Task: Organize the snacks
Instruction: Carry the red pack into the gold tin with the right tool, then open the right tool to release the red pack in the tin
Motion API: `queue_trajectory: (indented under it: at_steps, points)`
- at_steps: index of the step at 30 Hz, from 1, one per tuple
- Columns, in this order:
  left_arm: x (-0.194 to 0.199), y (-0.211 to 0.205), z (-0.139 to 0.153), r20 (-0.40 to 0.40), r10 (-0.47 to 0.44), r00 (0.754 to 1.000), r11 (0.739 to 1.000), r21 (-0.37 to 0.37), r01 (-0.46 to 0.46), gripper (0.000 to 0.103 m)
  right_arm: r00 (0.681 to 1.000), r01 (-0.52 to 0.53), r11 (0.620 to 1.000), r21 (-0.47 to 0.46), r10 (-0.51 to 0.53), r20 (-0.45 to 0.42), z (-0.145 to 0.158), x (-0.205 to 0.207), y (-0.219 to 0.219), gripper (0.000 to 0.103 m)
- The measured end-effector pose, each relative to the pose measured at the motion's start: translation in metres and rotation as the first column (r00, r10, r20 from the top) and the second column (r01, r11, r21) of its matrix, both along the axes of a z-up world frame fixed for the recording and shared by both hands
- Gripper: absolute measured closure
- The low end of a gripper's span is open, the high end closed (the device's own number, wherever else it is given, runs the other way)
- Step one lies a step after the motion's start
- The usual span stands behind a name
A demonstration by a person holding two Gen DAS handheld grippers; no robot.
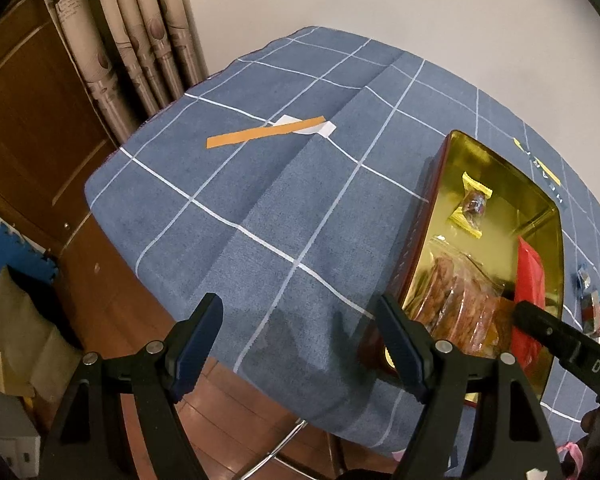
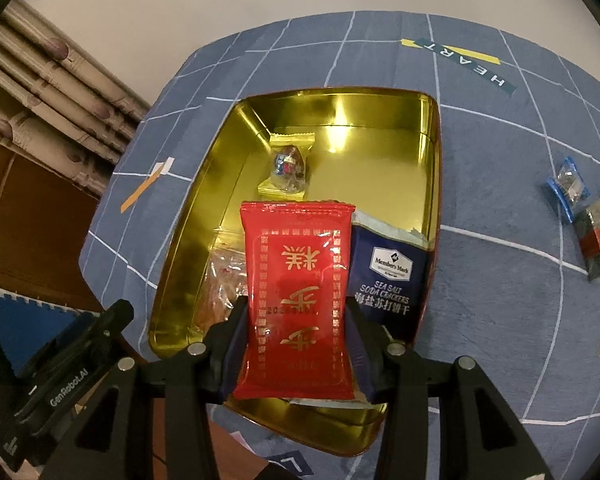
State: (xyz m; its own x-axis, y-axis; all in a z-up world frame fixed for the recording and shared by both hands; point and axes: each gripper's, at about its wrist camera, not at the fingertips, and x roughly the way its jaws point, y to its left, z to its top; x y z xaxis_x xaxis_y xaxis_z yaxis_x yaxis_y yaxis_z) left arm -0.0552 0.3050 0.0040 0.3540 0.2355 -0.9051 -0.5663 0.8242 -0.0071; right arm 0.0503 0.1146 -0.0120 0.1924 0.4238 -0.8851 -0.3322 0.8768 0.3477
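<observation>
Blue-checked desk (image 2: 500,320) bearing the gold tin (image 2: 228,184), already holding a cracker pack (image 2: 388,276), biscuit bag (image 2: 220,288) and yellow sweet (image 2: 288,164). Right claw (image 2: 296,320), clamped on the red packet (image 2: 296,280), over the tin; left claw (image 1: 300,340) apart, empty. Wrapped snacks (image 2: 580,216) remain outside, unobstructed.

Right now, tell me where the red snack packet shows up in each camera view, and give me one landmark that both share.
Left wrist view: the red snack packet is at the right edge, over the tin's near end, with the right tongs on it.
Right wrist view: it is at centre bottom, clamped between those tongs.
Shared landmark: the yellow-wrapped candy on the gold tin's floor.
</observation>
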Motion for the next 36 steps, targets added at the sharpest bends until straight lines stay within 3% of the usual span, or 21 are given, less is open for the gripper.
queue_trajectory:
  at_steps: [23,30,36]
  points:
    - [-0.001,-0.001,-0.002,-0.008,-0.005,1.000,1.000,0.000,0.005,0.028,1.000,-0.016,1.000,0.025,0.016,-0.017,0.000,-0.007,0.001,0.054]
    - [-0.001,-0.002,-0.002,-0.008,-0.005,1.000,1.000,0.002,0.005,0.028,0.999,-0.032,0.999,0.012,0.032,0.011,0.006,-0.011,0.000,0.054]
    - [-0.001,-0.001,-0.002,-0.008,-0.004,1.000,1.000,0.004,0.004,0.028,0.995,-0.041,0.999,-0.021,0.043,0.087,0.016,-0.015,-0.008,0.054]
